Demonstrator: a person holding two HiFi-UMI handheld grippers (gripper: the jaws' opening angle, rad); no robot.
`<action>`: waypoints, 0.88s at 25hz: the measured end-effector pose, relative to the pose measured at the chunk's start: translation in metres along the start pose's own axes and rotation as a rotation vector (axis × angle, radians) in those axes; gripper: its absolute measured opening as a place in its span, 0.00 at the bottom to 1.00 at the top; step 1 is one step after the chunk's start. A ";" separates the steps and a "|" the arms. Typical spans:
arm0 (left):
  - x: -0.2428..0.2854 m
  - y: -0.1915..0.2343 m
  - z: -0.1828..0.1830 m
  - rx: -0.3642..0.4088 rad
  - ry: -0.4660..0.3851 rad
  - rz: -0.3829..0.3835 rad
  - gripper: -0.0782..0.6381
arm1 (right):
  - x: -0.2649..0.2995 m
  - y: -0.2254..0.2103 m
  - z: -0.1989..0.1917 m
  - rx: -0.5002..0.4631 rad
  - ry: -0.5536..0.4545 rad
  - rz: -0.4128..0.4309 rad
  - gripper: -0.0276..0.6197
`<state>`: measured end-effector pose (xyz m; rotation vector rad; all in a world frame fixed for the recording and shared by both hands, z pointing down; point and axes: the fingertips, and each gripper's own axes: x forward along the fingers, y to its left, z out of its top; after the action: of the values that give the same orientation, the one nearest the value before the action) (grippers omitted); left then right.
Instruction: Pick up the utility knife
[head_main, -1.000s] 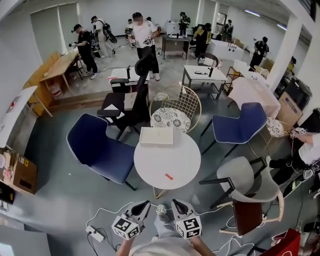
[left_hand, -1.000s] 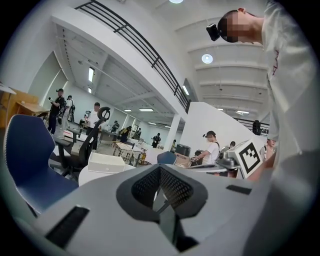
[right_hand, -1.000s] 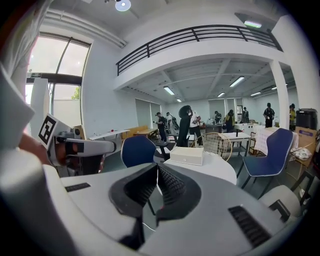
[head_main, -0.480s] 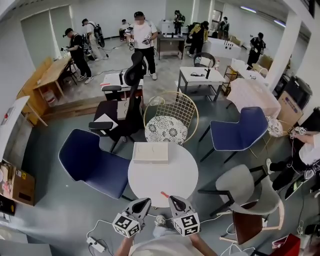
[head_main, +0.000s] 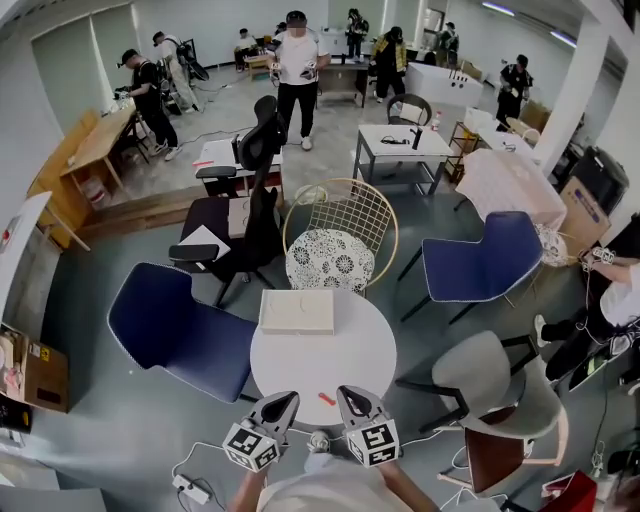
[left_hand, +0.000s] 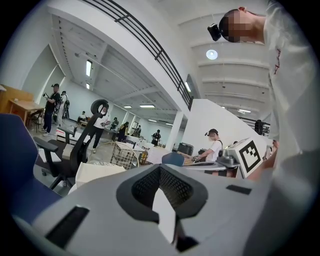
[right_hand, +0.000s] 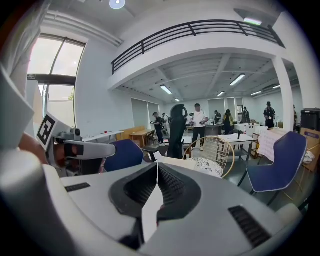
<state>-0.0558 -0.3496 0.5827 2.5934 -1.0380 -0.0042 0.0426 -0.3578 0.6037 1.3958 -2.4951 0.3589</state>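
Both tongs, the left gripper (head_main: 284, 402) and the right gripper (head_main: 349, 396), were closed and empty. The red utility knife (head_main: 327, 399) lay on the round table (head_main: 300, 360) between their tips, nearer the right. This looked like the approach step. Next, the right jaws would need opening to straddle it.

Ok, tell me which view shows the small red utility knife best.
The head view: the small red utility knife lies in plain sight near the front edge of the round white table. Neither gripper view shows it.
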 end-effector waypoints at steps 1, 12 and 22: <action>0.000 0.001 -0.003 -0.005 0.005 0.003 0.13 | 0.002 -0.001 -0.003 0.003 0.007 0.003 0.07; -0.015 -0.001 -0.053 -0.085 0.103 0.028 0.13 | 0.005 0.013 -0.074 0.083 0.165 0.039 0.07; -0.031 -0.008 -0.102 -0.165 0.189 0.035 0.13 | -0.009 0.031 -0.156 0.165 0.333 0.052 0.07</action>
<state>-0.0602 -0.2910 0.6725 2.3751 -0.9712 0.1548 0.0364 -0.2821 0.7440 1.2122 -2.2709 0.7567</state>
